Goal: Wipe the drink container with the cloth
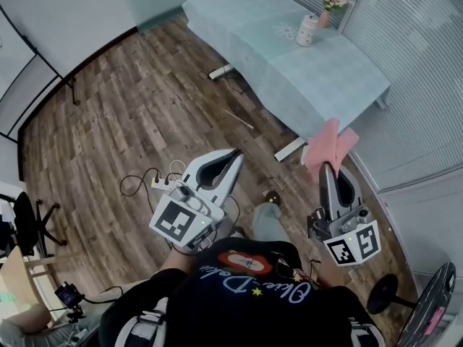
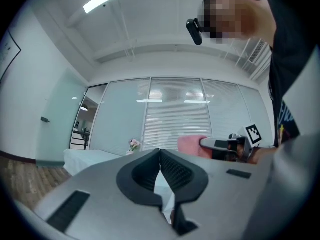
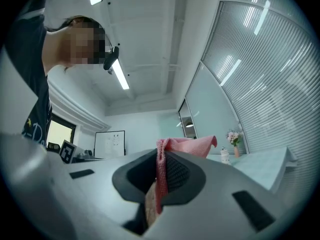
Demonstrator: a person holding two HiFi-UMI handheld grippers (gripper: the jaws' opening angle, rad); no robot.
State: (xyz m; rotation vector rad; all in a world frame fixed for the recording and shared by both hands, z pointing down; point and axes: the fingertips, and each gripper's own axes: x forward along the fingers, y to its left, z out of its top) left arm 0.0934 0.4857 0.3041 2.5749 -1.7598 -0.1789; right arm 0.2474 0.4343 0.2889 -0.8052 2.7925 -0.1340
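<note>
Standing upright on the pale green desk (image 1: 289, 78), well apart from both grippers, the drink container (image 1: 307, 30) was white and patterned; its contents could not be seen. Just beside it, a pink vase (image 1: 325, 16) held flowers. The right gripper's (image 1: 327, 166) fingers (image 3: 176, 174) were clamped on the pink cloth (image 1: 329, 142), whose loose end fanned towards the desk. The left gripper's (image 1: 235, 152) fingers (image 2: 176, 171) met, holding nothing.

Pale-blue cursive lettering crosses the person's dark shirt (image 1: 249, 286) at the bottom of the head view, too warped to read. The scribbles on the whiteboard (image 3: 109, 144) are illegible.
</note>
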